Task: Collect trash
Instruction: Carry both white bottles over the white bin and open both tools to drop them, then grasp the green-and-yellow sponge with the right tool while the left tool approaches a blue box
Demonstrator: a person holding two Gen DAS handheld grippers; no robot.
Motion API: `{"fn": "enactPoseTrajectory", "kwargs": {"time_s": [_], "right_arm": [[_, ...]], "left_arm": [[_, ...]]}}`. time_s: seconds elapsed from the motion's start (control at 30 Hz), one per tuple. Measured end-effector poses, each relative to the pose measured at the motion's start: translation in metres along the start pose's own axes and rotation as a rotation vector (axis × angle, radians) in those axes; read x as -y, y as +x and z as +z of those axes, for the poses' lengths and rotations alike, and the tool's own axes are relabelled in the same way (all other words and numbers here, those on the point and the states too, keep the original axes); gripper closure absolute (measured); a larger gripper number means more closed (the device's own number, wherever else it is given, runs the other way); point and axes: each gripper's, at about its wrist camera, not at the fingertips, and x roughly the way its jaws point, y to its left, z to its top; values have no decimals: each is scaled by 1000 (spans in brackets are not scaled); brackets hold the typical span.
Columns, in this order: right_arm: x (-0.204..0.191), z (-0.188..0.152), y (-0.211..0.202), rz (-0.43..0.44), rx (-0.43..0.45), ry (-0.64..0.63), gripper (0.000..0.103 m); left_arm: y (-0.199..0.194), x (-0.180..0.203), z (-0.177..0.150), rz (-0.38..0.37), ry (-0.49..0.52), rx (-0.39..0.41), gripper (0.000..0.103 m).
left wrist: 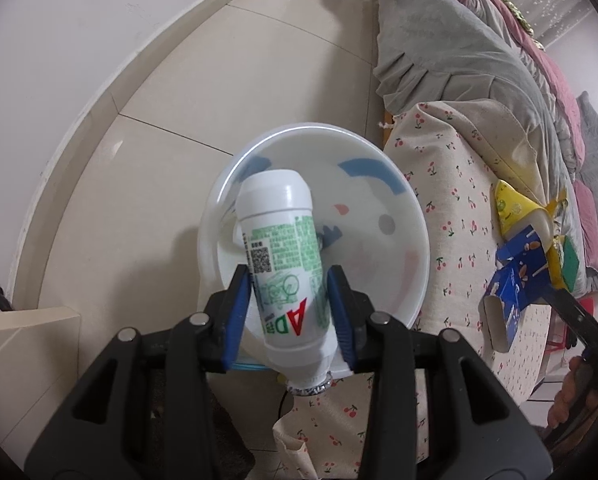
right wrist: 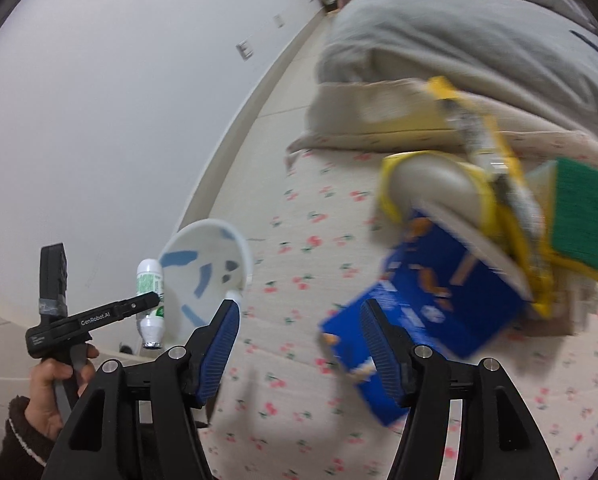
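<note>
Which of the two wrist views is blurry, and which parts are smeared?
Right wrist view: motion blur smears the blue carton, yellow packaging and cherry-print cloth. Left wrist view: sharp; the white bottle label reads clearly, with fisheye bending at the edges.

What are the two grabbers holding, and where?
The left gripper pinches the white bottle by its labelled sides, near the neck end, over the white bin. The right gripper holds nothing.
</note>
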Motion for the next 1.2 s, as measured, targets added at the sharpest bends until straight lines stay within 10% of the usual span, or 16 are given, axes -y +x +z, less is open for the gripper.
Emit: {"fn": "enactPoseTrajectory", "kwargs": {"time_s": [0.1,0.73,1.2], "right_arm": [[13,-1,-16,-19,27,14,37],[84,-6,-88,-192,170,102,27],[139,12,-84,-271,175,237,26]], "left_arm": [[-4,5,-2,18,-6,16,24],[-37,72,-17,32,149,165,6],[-27,123,-29,24,180,135,4]]}}
